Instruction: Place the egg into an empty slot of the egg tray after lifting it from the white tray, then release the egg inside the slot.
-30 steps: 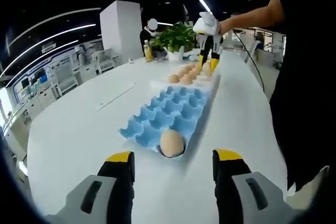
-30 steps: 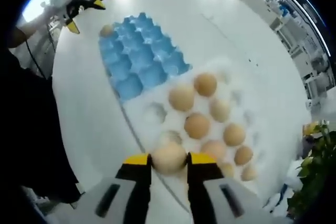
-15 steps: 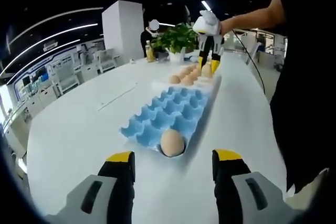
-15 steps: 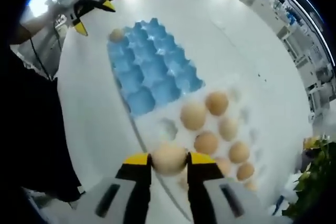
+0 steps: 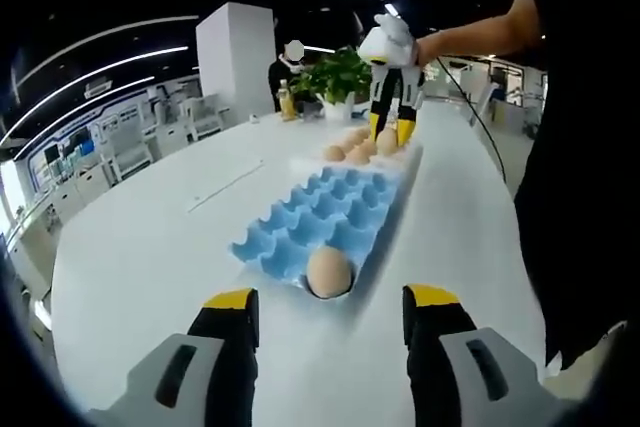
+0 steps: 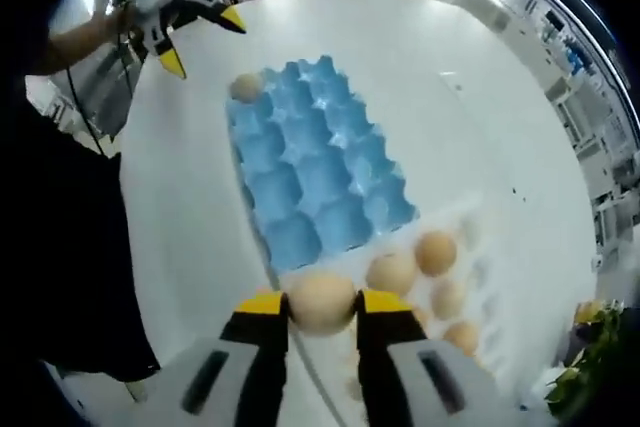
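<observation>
Since the earlier pictures, the right gripper [image 6: 321, 303] has carried its egg [image 6: 321, 301] off the white tray [image 6: 470, 277] toward the blue egg tray [image 6: 318, 162]; in the right gripper view the blue tray now sits closer ahead of the jaws and fewer of the white tray's eggs show. Its jaws are clamped on the egg, one yellow tip on each side, and the egg hangs just over the seam where the two trays meet, above the table [image 6: 480, 127]. Just beyond and to the right of the jaws, the white tray holds several eggs [image 6: 436, 252]. Farther ahead, the blue tray's slots are bare but for one egg in a far corner slot [image 6: 245, 87]. Past that corner hovers the left gripper [image 6: 198, 39], jaws spread wide with nothing between them. In the left gripper view that gripper [image 5: 328, 302] has barely shifted; the lone egg [image 5: 328, 273] sits just ahead of its parted jaws, and the right gripper [image 5: 388, 127] is far off over the white tray's near edge.
</observation>
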The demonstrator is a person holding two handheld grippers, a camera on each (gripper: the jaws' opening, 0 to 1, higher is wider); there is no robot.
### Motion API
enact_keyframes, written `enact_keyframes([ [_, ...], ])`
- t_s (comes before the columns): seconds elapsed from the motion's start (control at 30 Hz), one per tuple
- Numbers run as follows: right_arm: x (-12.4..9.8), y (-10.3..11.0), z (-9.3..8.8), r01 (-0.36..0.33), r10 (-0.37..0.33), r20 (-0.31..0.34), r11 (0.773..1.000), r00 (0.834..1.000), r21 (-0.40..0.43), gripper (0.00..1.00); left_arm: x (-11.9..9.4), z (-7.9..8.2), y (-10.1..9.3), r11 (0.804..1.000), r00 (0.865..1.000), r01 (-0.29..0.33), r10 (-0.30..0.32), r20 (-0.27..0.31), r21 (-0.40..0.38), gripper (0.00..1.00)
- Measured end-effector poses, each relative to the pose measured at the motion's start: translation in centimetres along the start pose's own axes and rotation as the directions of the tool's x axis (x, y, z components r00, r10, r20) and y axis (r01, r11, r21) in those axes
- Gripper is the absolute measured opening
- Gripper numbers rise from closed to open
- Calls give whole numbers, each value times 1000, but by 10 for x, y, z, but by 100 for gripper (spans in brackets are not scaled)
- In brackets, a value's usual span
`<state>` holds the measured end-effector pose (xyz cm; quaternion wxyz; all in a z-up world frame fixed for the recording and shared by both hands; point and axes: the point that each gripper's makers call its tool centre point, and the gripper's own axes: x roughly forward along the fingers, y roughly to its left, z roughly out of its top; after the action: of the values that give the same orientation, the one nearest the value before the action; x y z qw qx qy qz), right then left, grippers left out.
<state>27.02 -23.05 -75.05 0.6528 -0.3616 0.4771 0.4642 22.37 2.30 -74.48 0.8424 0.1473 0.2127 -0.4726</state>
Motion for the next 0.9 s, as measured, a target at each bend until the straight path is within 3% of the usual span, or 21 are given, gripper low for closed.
enact_keyframes([
  [0.23, 5, 6, 12, -16, 16, 4, 1000, 1000, -26, 26, 0, -1, 0, 1000, 1000, 0, 0, -2, -1, 59],
  [0.57, 14, 18, 45, -49, 52, 34, 995, 998, -87, 26, -1, -1, 1, 1000, 1000, 0, 0, -2, 2, 59],
  [0.9, 21, 28, 67, -73, 80, 47, 988, 996, -134, 26, -2, -1, 2, 1000, 1000, -2, 2, 0, 2, 58],
])
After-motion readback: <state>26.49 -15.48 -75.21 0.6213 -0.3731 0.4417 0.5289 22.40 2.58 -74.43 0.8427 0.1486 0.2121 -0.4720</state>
